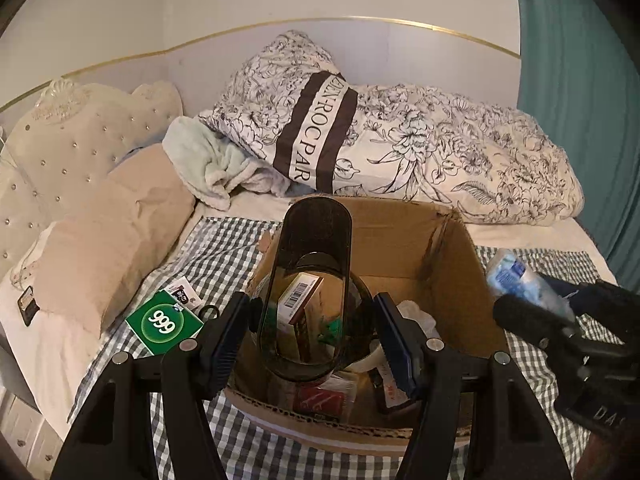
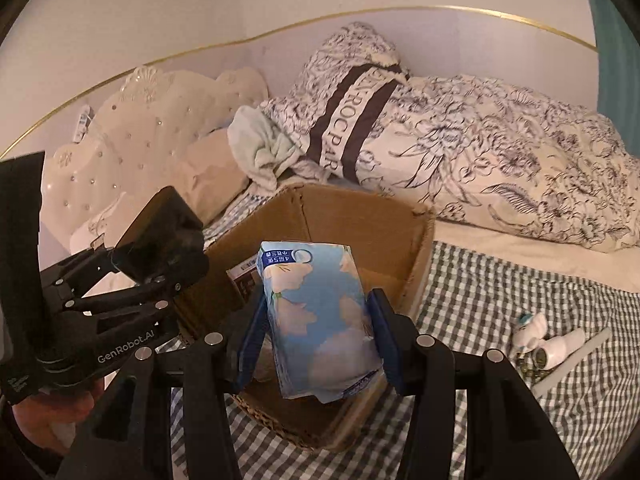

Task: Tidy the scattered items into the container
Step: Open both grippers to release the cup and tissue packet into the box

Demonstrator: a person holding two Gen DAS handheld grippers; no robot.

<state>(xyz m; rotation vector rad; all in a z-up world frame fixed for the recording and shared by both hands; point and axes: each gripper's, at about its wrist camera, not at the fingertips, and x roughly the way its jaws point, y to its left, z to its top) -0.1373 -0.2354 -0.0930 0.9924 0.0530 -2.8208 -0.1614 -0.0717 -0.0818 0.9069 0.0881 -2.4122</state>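
Cardboard box (image 1: 400,240) sits on bed (image 1: 520,360), before quilt (image 1: 460,152).

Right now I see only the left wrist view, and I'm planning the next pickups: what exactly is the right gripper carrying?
Observer: The right gripper is shut on a blue flowered tissue pack, over the cardboard box.
Operator: Anything on the bed past it?
Observer: A white bottle lies tipped on the checked sheet, with small pills spilled at its mouth.
Operator: Anything else there?
Observer: A white stick lies beside that bottle.
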